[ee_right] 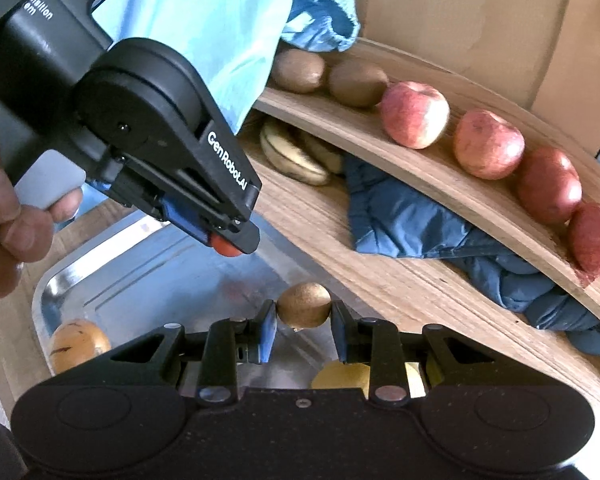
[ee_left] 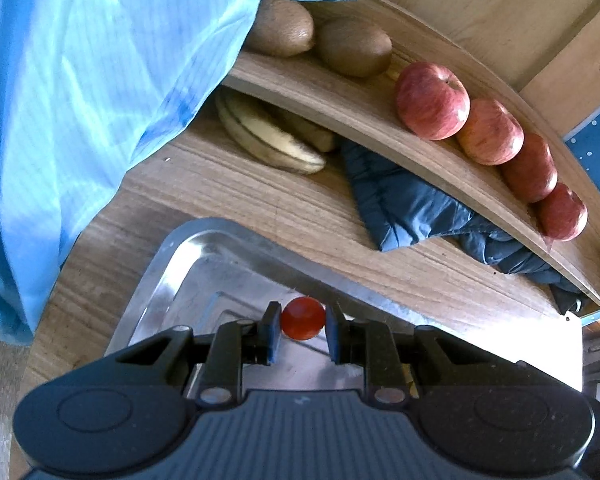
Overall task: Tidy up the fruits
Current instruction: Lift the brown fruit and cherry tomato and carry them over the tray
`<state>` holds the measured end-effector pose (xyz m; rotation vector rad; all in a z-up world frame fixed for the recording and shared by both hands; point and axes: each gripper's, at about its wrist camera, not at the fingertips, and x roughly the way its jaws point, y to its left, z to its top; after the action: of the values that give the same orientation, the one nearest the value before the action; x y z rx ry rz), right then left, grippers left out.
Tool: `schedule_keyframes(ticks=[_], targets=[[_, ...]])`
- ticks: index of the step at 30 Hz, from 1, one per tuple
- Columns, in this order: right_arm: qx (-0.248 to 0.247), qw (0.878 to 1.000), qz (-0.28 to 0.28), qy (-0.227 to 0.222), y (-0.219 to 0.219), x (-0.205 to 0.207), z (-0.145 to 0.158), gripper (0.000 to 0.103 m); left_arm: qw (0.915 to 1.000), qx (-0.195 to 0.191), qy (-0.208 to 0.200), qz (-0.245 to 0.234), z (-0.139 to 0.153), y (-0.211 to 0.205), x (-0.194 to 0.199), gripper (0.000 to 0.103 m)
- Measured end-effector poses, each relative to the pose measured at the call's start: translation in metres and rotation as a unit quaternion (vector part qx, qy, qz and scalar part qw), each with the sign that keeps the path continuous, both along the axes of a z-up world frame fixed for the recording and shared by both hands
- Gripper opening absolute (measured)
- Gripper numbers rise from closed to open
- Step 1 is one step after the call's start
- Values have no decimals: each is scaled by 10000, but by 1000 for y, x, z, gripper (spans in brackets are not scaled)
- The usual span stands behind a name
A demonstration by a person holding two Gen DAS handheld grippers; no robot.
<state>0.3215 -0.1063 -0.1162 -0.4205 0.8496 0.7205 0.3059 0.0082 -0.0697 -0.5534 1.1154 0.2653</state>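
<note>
My left gripper (ee_left: 302, 326) is shut on a small red tomato (ee_left: 302, 314) just above the steel tray (ee_left: 204, 248). The right wrist view shows that same gripper (ee_right: 230, 242) from the side, the tomato (ee_right: 227, 247) peeking out at its tips. My right gripper (ee_right: 304, 326) is shut on a brown kiwi (ee_right: 304, 304) over the tray (ee_right: 112, 276). On the curved wooden shelf (ee_left: 340, 108) lie two kiwis (ee_left: 354, 46) and a row of several red apples (ee_left: 432, 100). Bananas (ee_left: 268, 136) rest under the shelf.
A dark blue cloth (ee_left: 412, 204) lies bunched under the shelf on the wooden table (ee_left: 240, 196). A light blue sleeve (ee_left: 80, 80) fills the left. In the tray sit an orange-yellow fruit (ee_right: 78, 344) and a yellow fruit (ee_right: 340, 376). A hand (ee_right: 8, 216) holds the left gripper.
</note>
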Motion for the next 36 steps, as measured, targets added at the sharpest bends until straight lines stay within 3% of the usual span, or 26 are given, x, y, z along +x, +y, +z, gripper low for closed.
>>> schedule_keyframes(ticks=[36], targets=[[6, 9980, 510, 386, -1, -19, -2, 31, 9987, -42, 488, 122, -9, -10, -44, 25]])
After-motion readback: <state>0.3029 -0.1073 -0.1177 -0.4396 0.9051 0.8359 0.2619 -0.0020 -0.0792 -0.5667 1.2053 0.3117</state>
